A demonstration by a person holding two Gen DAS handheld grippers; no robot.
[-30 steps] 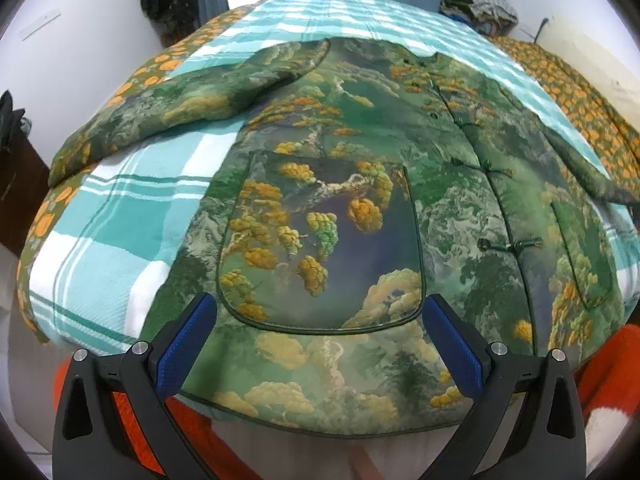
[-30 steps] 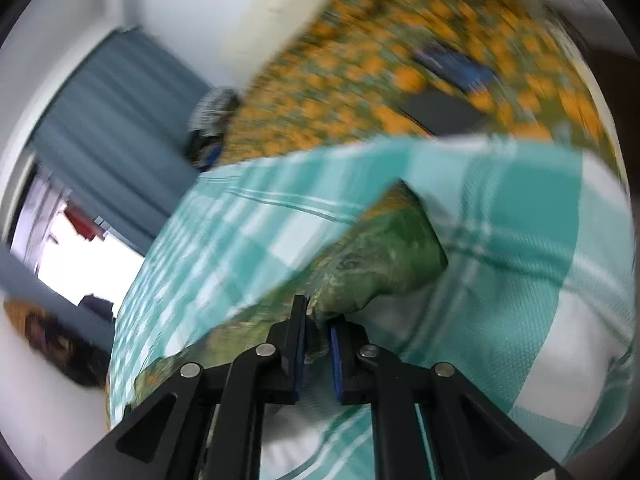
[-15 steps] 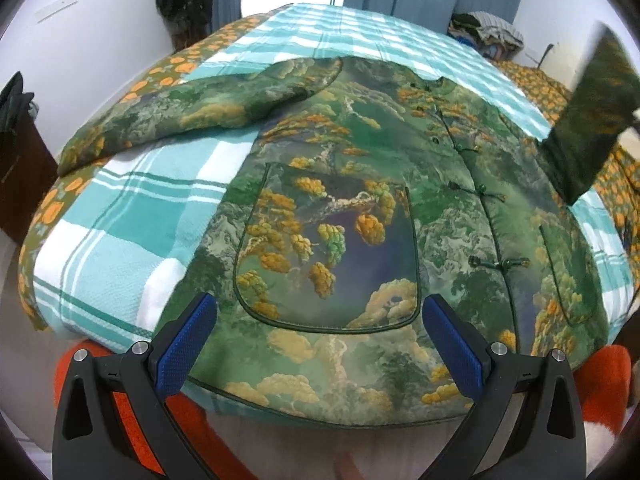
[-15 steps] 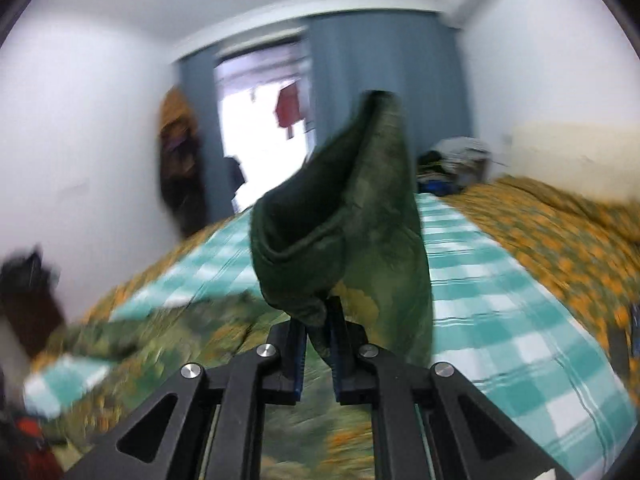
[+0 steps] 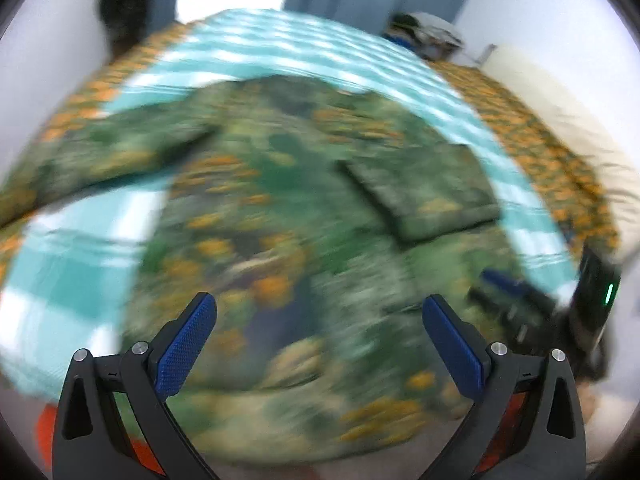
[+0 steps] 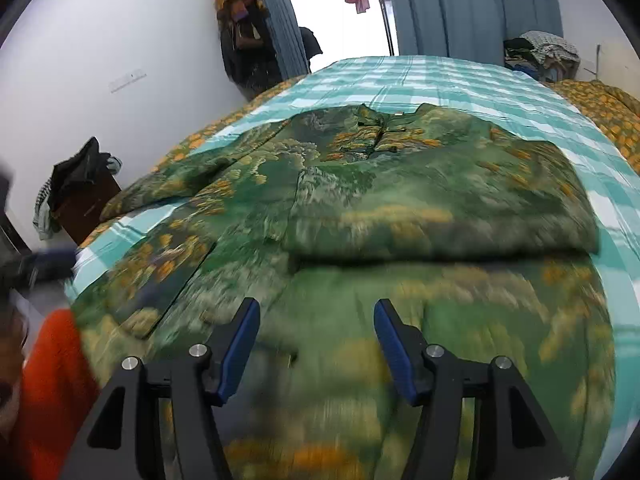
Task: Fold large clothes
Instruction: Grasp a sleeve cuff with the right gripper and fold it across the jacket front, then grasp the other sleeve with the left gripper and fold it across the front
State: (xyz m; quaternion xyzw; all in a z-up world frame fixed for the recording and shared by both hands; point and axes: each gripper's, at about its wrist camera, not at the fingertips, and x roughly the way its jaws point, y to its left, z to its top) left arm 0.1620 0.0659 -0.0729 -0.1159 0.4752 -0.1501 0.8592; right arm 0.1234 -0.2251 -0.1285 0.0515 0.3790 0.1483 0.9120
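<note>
Bedspread [image 6: 500, 84], teal and white check, shows bare beyond the collar and in a band along the right of the green printed jacket [image 6: 360, 208], with an orange-flowered quilt [image 6: 608, 108] past that band. Left of the jacket the check runs out sooner, down to a dark cabinet [image 6: 80, 200] by the white wall. The near hem of the jacket reaches the bed's near edge, where an orange sleeve [image 6: 52, 380] of the person shows at the lower left.

My right gripper [image 6: 316, 344] hangs over the jacket's lower front, its jaws opening, with nothing pressed between the blue pads; the cloth lies below them. Just ahead of it the jacket's right sleeve [image 6: 440, 216] lies folded across the chest, its straight edge running side to side.

My left gripper [image 5: 320, 344] stands wide apart over the near left part of the jacket, gripping nothing. That view is blurred, yet the other sleeve [image 5: 104, 160] can be made out stretched toward the left edge of the bed, and my right gripper appears at the far right edge.
</note>
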